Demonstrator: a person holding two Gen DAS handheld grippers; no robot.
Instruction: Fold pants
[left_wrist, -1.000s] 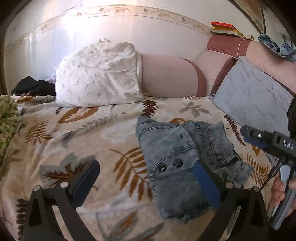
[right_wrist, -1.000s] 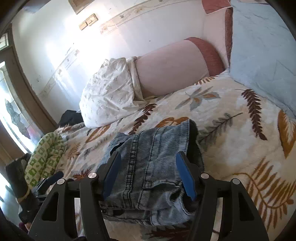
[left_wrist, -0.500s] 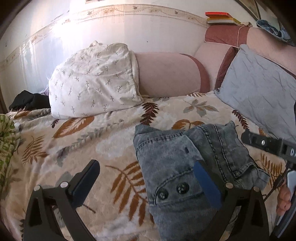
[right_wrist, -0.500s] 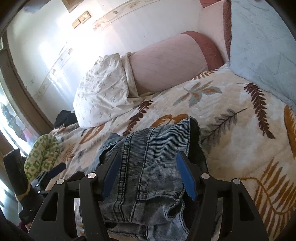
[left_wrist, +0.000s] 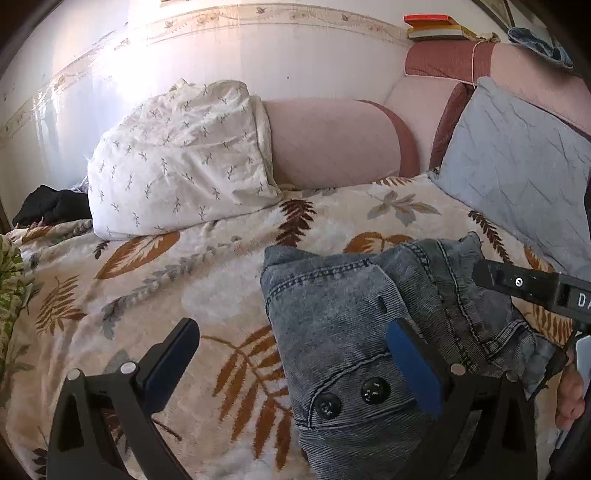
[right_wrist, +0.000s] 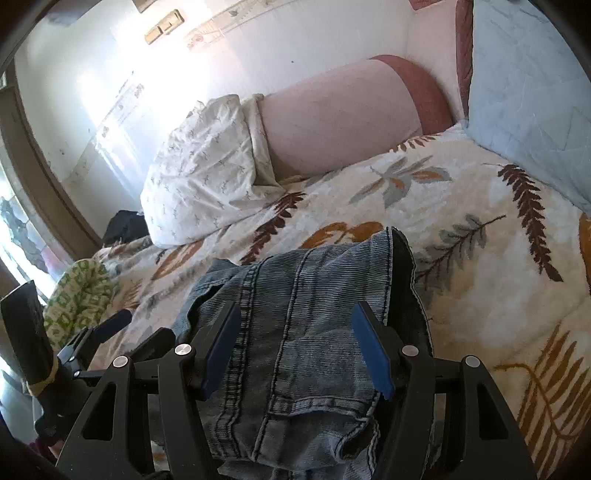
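Right wrist view: my right claw (right_wrist: 297, 347) is spread, pinching nothing, above the jeans (right_wrist: 306, 295) bunched on the bed (right_wrist: 480, 229); left claw (left_wrist: 291, 363) spread too. Folding looks partway, edges uneven.

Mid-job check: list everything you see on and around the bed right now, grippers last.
jeans: one, grey-blue, folded on the bedspread
bedspread: one, cream with leaf print, covering the bed
white pillow: one, sprig print, by the wall
bolster: one, pink
quilted cushion: one, pale blue, right
green cloth: one, left edge
books: stack, top right
left gripper: open, above the jeans' edge
right gripper: open, over the jeans
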